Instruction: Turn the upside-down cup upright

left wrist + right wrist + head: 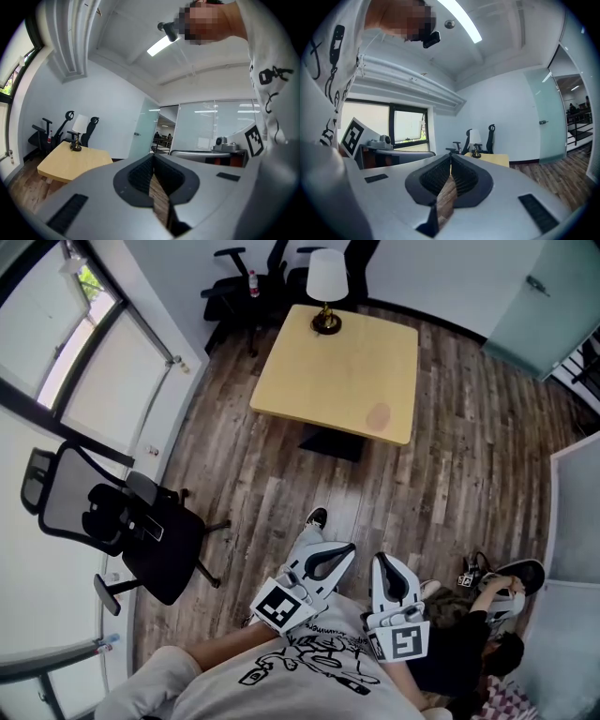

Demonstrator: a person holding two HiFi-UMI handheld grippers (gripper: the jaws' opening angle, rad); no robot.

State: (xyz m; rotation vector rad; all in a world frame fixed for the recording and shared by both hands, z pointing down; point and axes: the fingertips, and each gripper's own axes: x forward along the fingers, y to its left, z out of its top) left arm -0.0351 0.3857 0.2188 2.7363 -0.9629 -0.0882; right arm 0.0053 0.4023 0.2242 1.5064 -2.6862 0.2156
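A light wooden table [309,371] stands ahead on the wood floor, with a white-shaded lamp [325,292] at its far edge. A small pinkish round thing [379,414] lies near the table's near right edge; it is too small to tell whether it is the cup. My left gripper [345,549] and right gripper [382,563] are held close to my chest, far from the table. Both are shut with nothing between the jaws, as the left gripper view [152,161] and right gripper view [451,161] show. Both views look level across the room at the table [65,161] [490,159].
A black office chair [122,521] stands at the left by the windows. More black chairs [248,282] stand behind the table. A person [478,629] crouches on the floor at the lower right. A frosted glass door [539,306] is at the upper right.
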